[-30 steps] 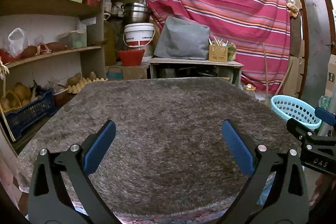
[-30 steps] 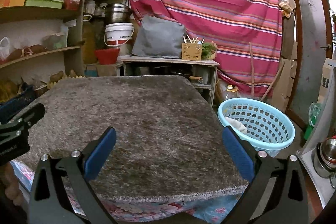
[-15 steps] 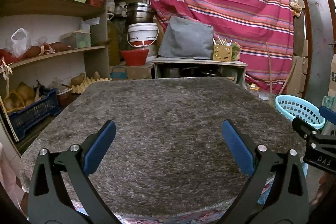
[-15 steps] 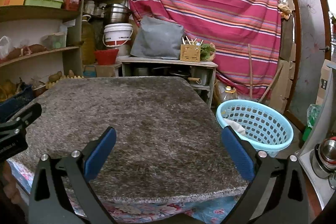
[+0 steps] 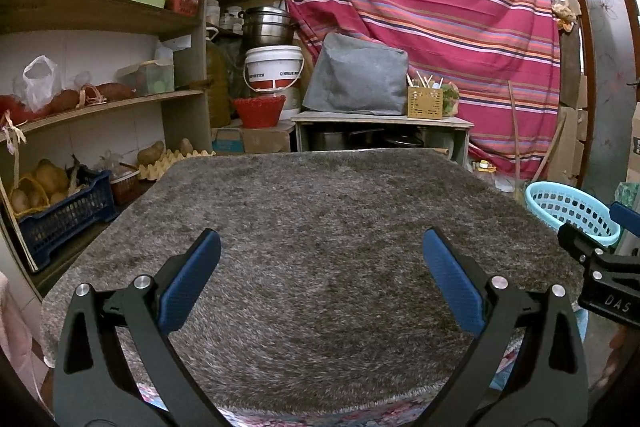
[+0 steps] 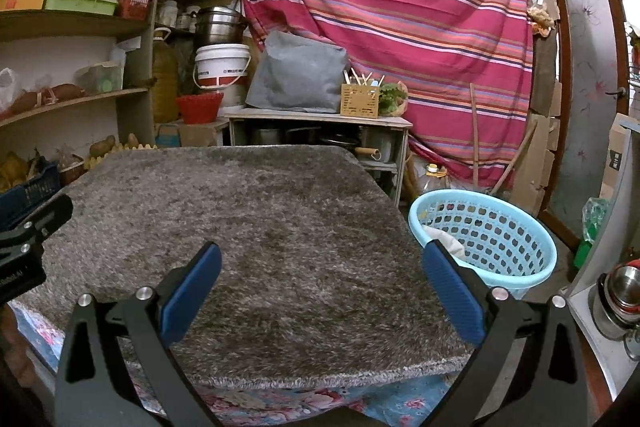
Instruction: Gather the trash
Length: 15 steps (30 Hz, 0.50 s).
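Left wrist view shows a striped curtain (image 5: 420, 7) and shelves (image 5: 100, 15) behind a desk under a grey rug (image 5: 312, 247). Right of the desk stands a blue basket (image 6: 496, 239) holding white trash (image 6: 444, 241). Both the left tongs (image 5: 320, 279) and right tongs (image 6: 320, 279) gape wide, holding nothing.

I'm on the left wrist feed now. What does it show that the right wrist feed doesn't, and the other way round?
Only the left wrist view shows the full blue crate of produce under the shelves, and the right gripper edging in from the side.

Only the right wrist view shows inside the light blue basket, where something white lies, plus steel pots at the far right.

Both show the bare grey shaggy mat, the striped curtain, the white bucket, and open, empty jaws.
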Motion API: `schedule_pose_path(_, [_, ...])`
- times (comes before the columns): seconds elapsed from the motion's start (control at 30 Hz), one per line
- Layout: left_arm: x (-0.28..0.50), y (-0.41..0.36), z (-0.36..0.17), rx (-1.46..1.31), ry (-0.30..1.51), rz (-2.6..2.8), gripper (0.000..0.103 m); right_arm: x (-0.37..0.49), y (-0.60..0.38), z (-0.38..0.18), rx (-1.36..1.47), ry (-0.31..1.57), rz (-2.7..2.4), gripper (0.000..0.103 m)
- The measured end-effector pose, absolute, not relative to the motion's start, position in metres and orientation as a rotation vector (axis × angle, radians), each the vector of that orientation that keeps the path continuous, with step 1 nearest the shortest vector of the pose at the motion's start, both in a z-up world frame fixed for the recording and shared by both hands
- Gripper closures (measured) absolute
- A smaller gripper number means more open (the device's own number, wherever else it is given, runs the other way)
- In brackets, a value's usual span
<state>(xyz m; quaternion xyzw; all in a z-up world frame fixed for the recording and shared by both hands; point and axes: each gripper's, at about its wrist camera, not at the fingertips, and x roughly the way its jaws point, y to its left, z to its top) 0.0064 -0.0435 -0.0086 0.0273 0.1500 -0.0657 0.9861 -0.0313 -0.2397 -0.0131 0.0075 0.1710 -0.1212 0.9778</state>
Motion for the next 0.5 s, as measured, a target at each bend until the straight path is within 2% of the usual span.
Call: schedule_pose_path(0.5, [0.0065, -0.0427, -0.0084, 0.054, 0.302, -0.132, 0.005, -0.0307, -0.2418, -0.0156, 0.013, 0.353, -0.244, 0.004])
